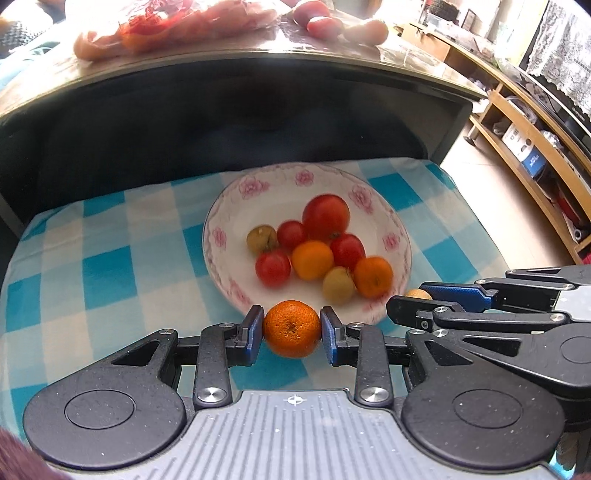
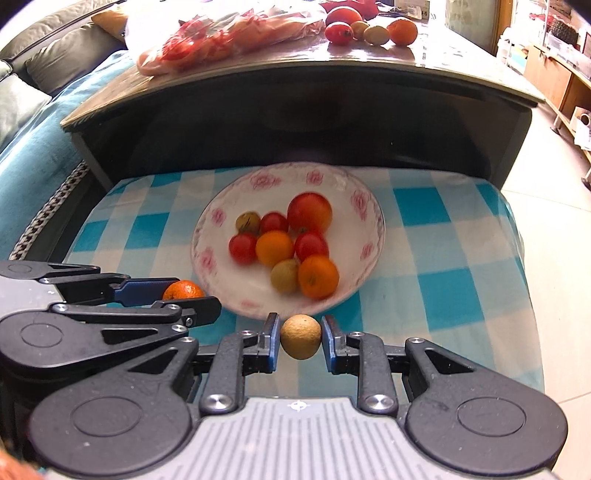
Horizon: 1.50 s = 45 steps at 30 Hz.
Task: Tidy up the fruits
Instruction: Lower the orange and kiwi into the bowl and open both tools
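Note:
My left gripper (image 1: 291,334) is shut on a small orange mandarin (image 1: 291,328) just in front of the near rim of a white floral plate (image 1: 221,206). The plate holds several fruits: a big red tomato (image 1: 325,217), small red tomatoes, mandarins and brown longans. My right gripper (image 2: 300,338) is shut on a brown longan (image 2: 301,336), also just before the plate's (image 2: 365,221) near rim. Each gripper shows in the other view, the right one (image 1: 413,306) at the right and the left one (image 2: 184,299) at the left, side by side.
The plate stands on a blue-and-white checked cloth (image 1: 110,266). Behind it rises a dark table (image 2: 295,92) whose top carries a plastic bag of red fruit (image 2: 221,33) and loose fruits (image 2: 369,29). Wooden shelves (image 1: 535,147) stand at the right.

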Tool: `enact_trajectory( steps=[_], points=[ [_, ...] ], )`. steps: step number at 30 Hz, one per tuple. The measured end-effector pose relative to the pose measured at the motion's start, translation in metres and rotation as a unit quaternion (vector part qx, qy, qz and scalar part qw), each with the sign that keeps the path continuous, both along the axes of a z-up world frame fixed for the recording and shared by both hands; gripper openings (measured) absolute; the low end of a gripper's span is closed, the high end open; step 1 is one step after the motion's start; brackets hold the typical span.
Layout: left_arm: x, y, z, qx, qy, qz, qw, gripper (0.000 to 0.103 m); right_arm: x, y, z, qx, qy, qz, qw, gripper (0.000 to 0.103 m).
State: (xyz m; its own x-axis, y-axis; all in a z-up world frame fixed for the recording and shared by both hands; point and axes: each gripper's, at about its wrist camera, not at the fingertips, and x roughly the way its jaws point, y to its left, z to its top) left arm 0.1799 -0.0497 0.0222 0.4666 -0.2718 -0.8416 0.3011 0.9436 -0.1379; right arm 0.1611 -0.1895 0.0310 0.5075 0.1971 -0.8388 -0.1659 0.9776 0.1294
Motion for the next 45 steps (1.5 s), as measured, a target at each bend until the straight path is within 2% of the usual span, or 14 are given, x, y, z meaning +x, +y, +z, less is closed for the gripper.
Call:
enact_trajectory(
  steps=[9,18,23,45],
  points=[
    [0.021,-0.006,-0.018,0.001,0.017,0.004,0.9999,0.040,0.027,-0.006,-0.009,0.002,-0.004,-0.007,1.000,0.028],
    [0.028,-0.012,-0.025,0.009,0.017,0.002,0.9998,0.041,0.046,-0.009,-0.016,-0.006,-0.010,-0.006,1.000,0.028],
    [0.028,-0.016,-0.025,0.026,0.008,-0.003,0.9996,0.045,0.052,-0.006,-0.019,-0.001,-0.017,-0.006,1.000,0.028],
    [0.020,-0.008,-0.014,0.035,-0.004,0.002,0.9994,0.056,0.055,-0.004,-0.015,0.007,-0.031,-0.020,0.999,0.030]
  ],
)
